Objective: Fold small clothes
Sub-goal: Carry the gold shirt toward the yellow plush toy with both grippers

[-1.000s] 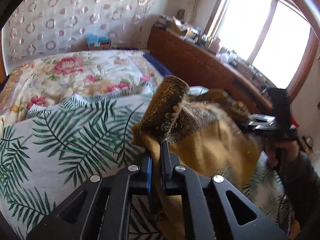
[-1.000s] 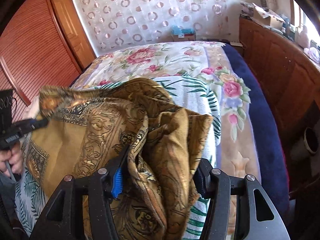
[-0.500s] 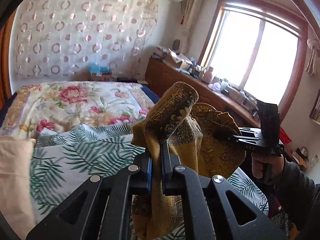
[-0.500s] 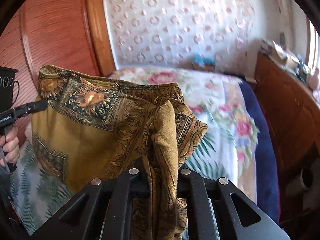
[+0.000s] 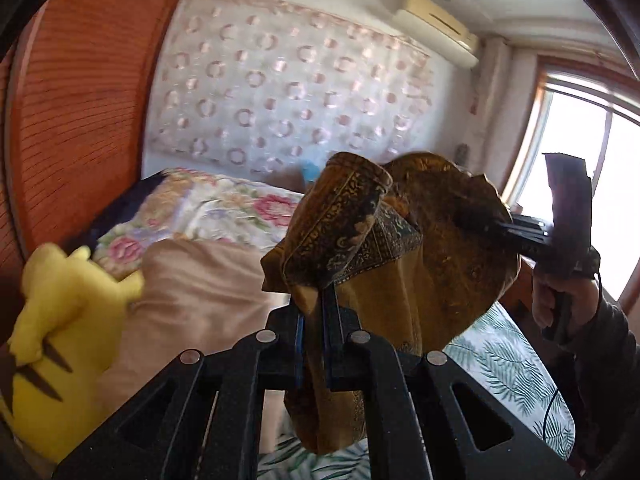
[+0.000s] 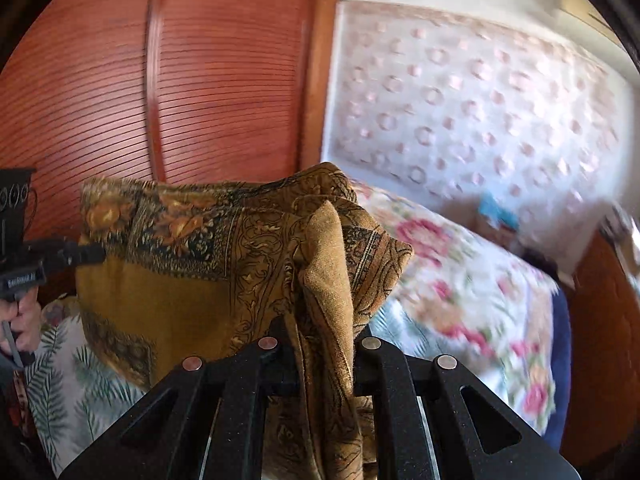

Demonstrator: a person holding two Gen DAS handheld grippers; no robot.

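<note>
The left gripper pinches one edge of the mustard patterned cloth; the right gripper pinches another; the cloth hangs above the bed.

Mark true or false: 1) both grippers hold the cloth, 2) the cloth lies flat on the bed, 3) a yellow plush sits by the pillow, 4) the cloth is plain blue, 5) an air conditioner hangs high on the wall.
1) True. The left gripper and the right gripper are each shut on the cloth.
2) False. The cloth hangs in the air between the two grippers, above the bed.
3) True. The plush is next to the beige pillow.
4) False. It is mustard gold with a dark patterned border.
5) True. The air conditioner is mounted near the ceiling, left of the window.
</note>
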